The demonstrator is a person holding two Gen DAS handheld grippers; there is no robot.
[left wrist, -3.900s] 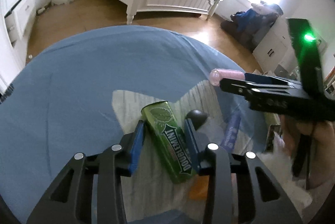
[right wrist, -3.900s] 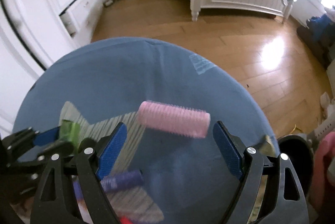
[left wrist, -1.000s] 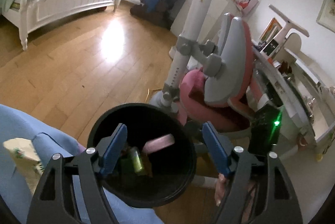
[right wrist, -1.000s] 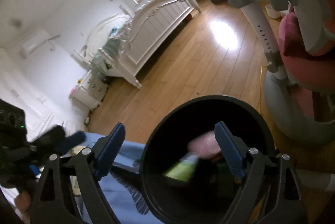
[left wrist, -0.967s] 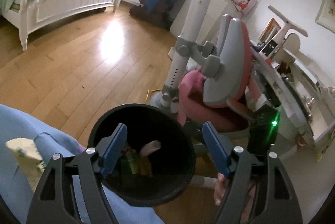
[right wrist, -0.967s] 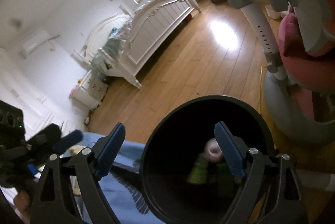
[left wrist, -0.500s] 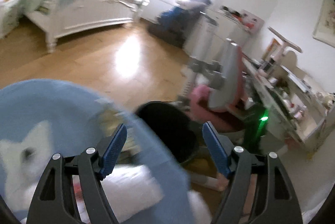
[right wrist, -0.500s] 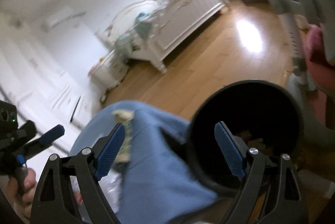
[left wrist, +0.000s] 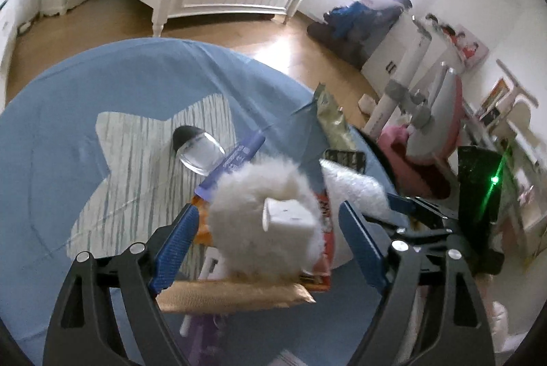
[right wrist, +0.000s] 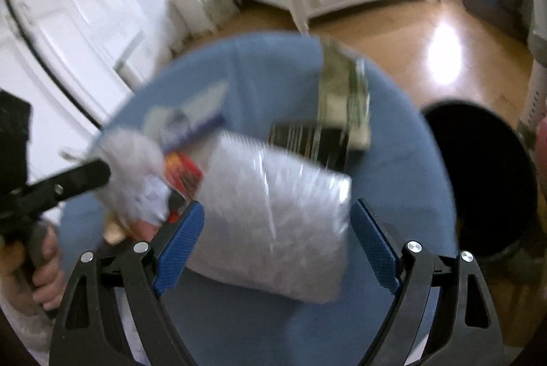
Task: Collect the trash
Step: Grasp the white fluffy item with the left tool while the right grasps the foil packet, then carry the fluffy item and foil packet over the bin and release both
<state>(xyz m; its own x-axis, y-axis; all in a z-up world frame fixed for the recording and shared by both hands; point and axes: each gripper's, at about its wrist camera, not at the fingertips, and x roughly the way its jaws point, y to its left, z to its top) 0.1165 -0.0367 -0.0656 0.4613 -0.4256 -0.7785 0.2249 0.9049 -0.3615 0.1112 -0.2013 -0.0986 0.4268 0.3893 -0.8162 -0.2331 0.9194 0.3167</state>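
Landmark: the round table under a blue cloth (left wrist: 112, 85) with a pale star-shaped patch.

Left gripper (left wrist: 266, 239): jaws stand apart, nothing clamped. It hangs above the near edge of the table. Between the blue pads (left wrist: 177, 236), below them and untouched, lies a white fluffy pom-pom (left wrist: 253, 205) with a small white block on its near face.

Trash on the table, from the left wrist view:
- orange-red snack wrapper (left wrist: 323, 222) under the pom-pom, toward the table's near edge
- tan foil packet (left wrist: 236, 296) at the near edge, just nearer than the pom-pom
- purple tube (left wrist: 236, 159) beyond the pom-pom, toward the table's middle
- clear glass bottle with a black cap (left wrist: 196, 149) just beside the tube, on the star patch
- crumpled green-and-gold wrapper (left wrist: 330, 120) standing at the table's far right edge
- dark striped wrapper (left wrist: 345, 157) just nearer than that wrapper

Right gripper (right wrist: 277, 239): jaws apart, holding nothing. Blurred view. It hovers over a white bubble-wrap bag (right wrist: 277, 215) on the right part of the table; the bag lies below the gap between the pads, and contact cannot be told. The pom-pom and snack wrapper lie just beside the bag.

Black trash bin (right wrist: 478, 174) stands on the wooden floor just off the table's right edge. Its contents are too dark to read.

A person's hand (right wrist: 44, 260) grips the left gripper's handle at the table's near left.
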